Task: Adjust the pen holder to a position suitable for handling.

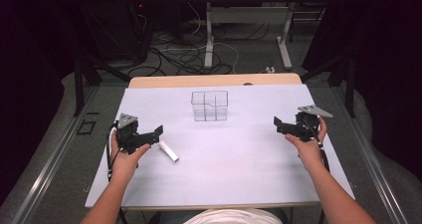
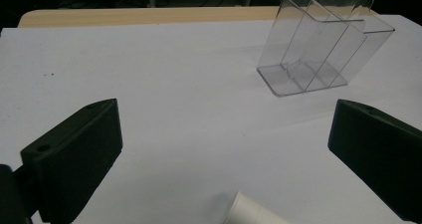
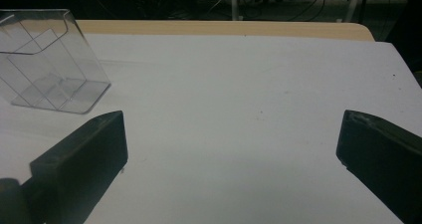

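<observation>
A clear plastic organiser with inner dividers stands empty at the far middle of the white table. A small white tube lies flat just right of my left gripper, which is open and holds nothing. In the left gripper view the tube's end shows low between the wide jaws, with the organiser beyond. My right gripper hovers open over the table's right side, empty, and points toward the middle. The right gripper view has the organiser at its upper left.
A wooden strip edges the table's far side. Beyond it are desk legs and tangled cables on the floor. Dark frame posts stand at both sides. The white surface stretches bare between the two grippers.
</observation>
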